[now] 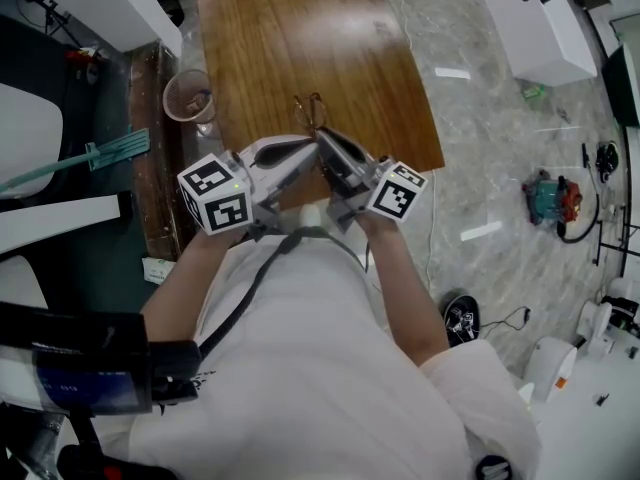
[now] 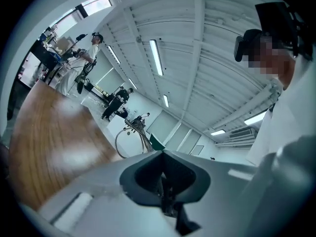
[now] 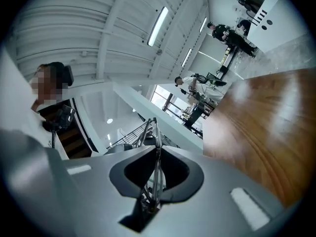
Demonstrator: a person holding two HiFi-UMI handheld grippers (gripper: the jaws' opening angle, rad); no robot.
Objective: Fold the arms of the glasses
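Note:
Thin wire-framed glasses hang in the air just above the near edge of the wooden table. Both grippers meet at them, tips almost touching. My left gripper comes in from the left with its jaws shut on the glasses; a round lens rim sticks out past its tips. My right gripper comes in from the right, shut on the glasses. Thin wire runs between its jaws and out beyond them to the frame.
A pinkish cup stands at the table's left edge. A teal mop lies at the left, a white bench at the far right, and a small toy on the marble floor. People stand far off.

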